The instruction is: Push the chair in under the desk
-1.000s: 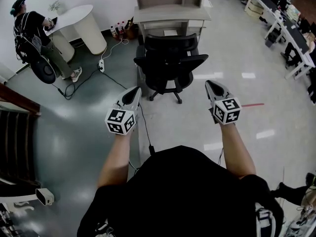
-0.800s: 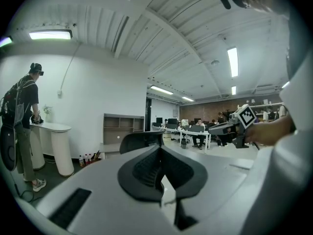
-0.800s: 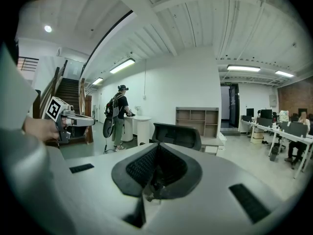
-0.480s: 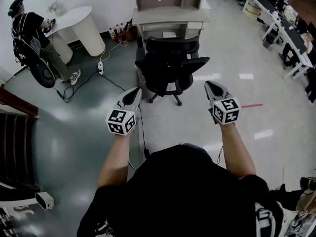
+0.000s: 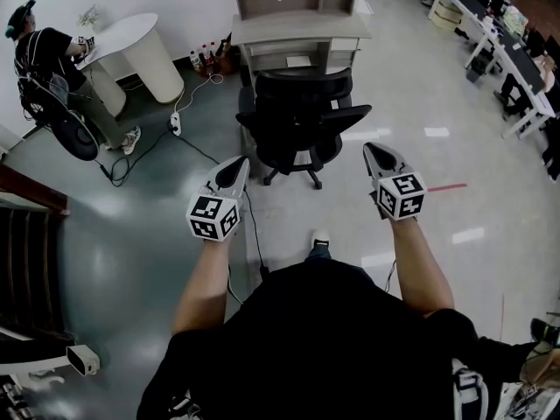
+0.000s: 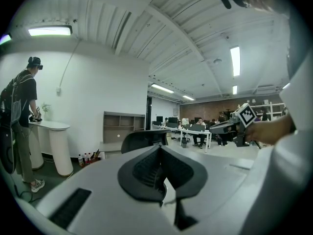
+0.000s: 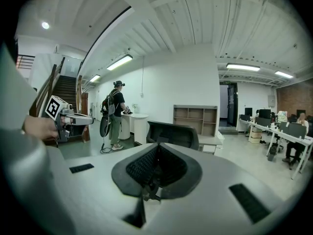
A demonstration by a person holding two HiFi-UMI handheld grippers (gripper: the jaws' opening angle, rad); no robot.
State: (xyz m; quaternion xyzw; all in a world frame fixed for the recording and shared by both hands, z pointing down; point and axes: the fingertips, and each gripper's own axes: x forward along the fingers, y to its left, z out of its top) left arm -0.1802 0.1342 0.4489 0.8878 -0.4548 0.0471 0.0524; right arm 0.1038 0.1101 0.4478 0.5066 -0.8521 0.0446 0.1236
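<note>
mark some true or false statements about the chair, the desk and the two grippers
1. The black chair is tucked fully under the desk. False: it stands out on the floor in front of the desk.
2. The left gripper and the right gripper are both shut and empty. True.
3. The left gripper presses on the chair's backrest. False: it is short of the chair and not touching it.
4. A person stands at the white table on the left. True.
</note>
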